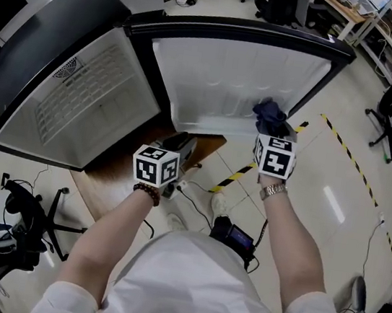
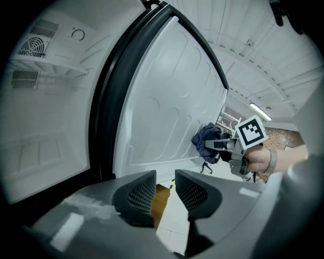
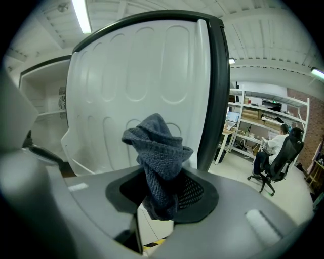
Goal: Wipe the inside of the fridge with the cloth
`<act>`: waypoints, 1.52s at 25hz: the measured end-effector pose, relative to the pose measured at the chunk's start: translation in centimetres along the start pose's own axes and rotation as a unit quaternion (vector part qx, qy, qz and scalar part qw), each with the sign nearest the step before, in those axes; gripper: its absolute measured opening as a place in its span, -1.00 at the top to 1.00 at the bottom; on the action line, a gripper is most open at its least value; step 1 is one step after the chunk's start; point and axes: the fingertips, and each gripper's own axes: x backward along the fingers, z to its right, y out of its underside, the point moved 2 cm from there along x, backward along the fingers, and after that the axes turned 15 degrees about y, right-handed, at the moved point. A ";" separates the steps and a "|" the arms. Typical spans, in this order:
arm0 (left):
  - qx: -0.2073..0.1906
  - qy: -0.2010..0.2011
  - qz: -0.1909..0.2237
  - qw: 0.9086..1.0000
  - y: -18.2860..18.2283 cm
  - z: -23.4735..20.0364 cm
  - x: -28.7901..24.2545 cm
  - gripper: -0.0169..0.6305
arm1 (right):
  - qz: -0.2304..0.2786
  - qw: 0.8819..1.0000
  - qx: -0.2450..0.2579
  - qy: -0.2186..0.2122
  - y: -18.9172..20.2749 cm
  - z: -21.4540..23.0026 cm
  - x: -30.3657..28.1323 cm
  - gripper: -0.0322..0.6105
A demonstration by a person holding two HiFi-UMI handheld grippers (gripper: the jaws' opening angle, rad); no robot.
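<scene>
Cloth (image 1: pixel 268 113) held at the fridge door

Head view: the fridge (image 1: pixel 80 98) stands open at upper left, and its door (image 1: pixel 237 78) is swung across the upper middle. The right gripper (image 1: pixel 270 127) holds the dark cloth at the door's lower right. Whether it touches the door is unclear. The left gripper (image 1: pixel 182 143) hangs below the door, near centre.

Left gripper view: its jaws (image 2: pixel 165 189) stand narrowly apart at the bottom with nothing between them. The cloth (image 2: pixel 205 141) shows right of centre, beside the white door.

Right gripper view: the jaws pinch the bunched cloth (image 3: pixel 159 152) at lower centre, with the door behind.

Risk, as I judge it: nothing braces the door, so a push may swing it away. The door's ribs could also drag the bunched cloth out of its pinch.
</scene>
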 end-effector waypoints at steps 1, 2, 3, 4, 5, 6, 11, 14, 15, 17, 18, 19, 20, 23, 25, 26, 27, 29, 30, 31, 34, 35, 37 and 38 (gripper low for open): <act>0.012 0.004 0.003 1.000 0.0 0.0 -0.3 0.58 | 0.003 1.000 0.000 -0.003 -0.1 0.0 0.3 0.47; 0.028 0.009 0.008 1.000 0.0 -0.1 -0.6 0.56 | 0.006 1.000 0.000 -0.008 -0.1 -0.1 0.6 0.47; 0.047 0.014 0.015 0.999 0.0 -0.2 -0.9 0.52 | 0.009 1.000 0.000 -0.013 -0.1 -0.2 0.9 0.47; 0.068 0.018 0.023 0.997 0.0 -0.3 -1.1 0.49 | 0.012 1.000 0.001 -0.019 -0.1 -0.4 1.3 0.47; 0.089 0.022 0.032 0.995 0.0 -0.5 -1.4 0.46 | 0.015 1.000 0.003 -0.025 0.0 -0.7 1.8 0.47; 0.111 0.026 0.042 0.993 0.0 -0.6 -1.6 0.43 | 0.018 0.999 0.005 -0.032 0.0 -0.9 2.3 0.47; 0.186 0.036 0.092 0.977 -0.8 -1.5 -2.5 0.37 | 0.034 0.997 0.022 -0.066 0.6 -2.3 4.8 0.47; 0.227 0.037 0.120 0.966 -1.1 -2.4 -2.9 0.37 | 0.039 0.995 0.033 -0.086 1.1 -3.1 6.3 0.47; 0.239 0.036 0.128 0.962 -1.2 -2.7 -2.9 0.37 | 0.040 0.994 0.037 -0.094 1.2 -3.5 6.7 0.47; 0.259 0.036 0.145 0.954 -1.3 -3.2 -2.9 0.37 | 0.041 0.992 0.047 -0.109 1.8 -4.4 7.5 0.47; 0.269 0.037 0.154 0.950 -1.3 -3.5 -2.9 0.37 | 0.040 0.991 0.053 -0.116 2.2 -4.9 7.8 0.47; 0.276 0.038 0.163 0.946 -1.4 -3.7 -2.8 0.37 | 0.038 0.990 0.059 -0.123 2.7 -5.3 8.0 0.47; 0.282 0.039 0.169 0.944 -1.4 -3.9 -2.7 0.37 | 0.035 0.989 0.065 -0.130 3.3 -5.9 8.2 0.47; 0.287 0.039 0.171 0.942 -1.3 -4.1 -2.4 0.43 | 0.023 0.985 0.080 -0.152 4.9 -7.8 8.6 0.47; 0.287 0.039 0.164 0.943 -0.9 -4.0 -2.2 0.52 | 0.018 0.982 0.086 -0.167 5.6 -9.2 8.6 0.47; 0.286 0.039 0.160 0.944 -0.7 -3.9 -2.0 0.56 | 0.017 0.980 0.091 -0.174 5.9 -10.0 8.5 0.47; 0.285 0.039 0.156 0.945 -0.5 -3.8 -1.8 0.60 | 0.016 0.979 0.096 -0.181 6.1 -10.7 8.5 0.47; 0.284 0.044 0.150 0.946 -0.2 -3.4 -1.4 0.69 | 0.016 0.975 0.110 -0.193 6.5 -12.1 8.4 0.47; 0.283 0.049 0.148 0.946 -0.1 -3.1 -1.2 0.71 | 0.016 0.973 0.116 -0.199 6.7 -12.7 8.3 0.47; 0.283 0.055 0.146 0.946 0.0 -2.9 -1.0 0.72 | 0.015 0.972 0.121 -0.203 6.9 -13.3 8.2 0.47; 0.279 0.072 0.137 0.948 -0.1 -2.1 -0.5 0.74 | 0.018 0.967 0.129 -0.219 7.5 -14.9 7.8 0.47; 0.277 0.077 0.135 0.948 -0.2 -1.8 -0.3 0.74 | 0.020 0.966 0.130 -0.224 7.6 -15.5 7.7 0.47; 0.272 0.085 0.129 0.950 -0.4 -1.4 0.1 0.75 | 0.025 0.963 0.130 -0.233 7.6 -16.4 7.4 0.47; 0.270 0.088 0.127 0.950 -0.6 -1.2 0.2 0.76 | 0.027 0.963 0.129 -0.235 7.5 -16.8 7.2 0.47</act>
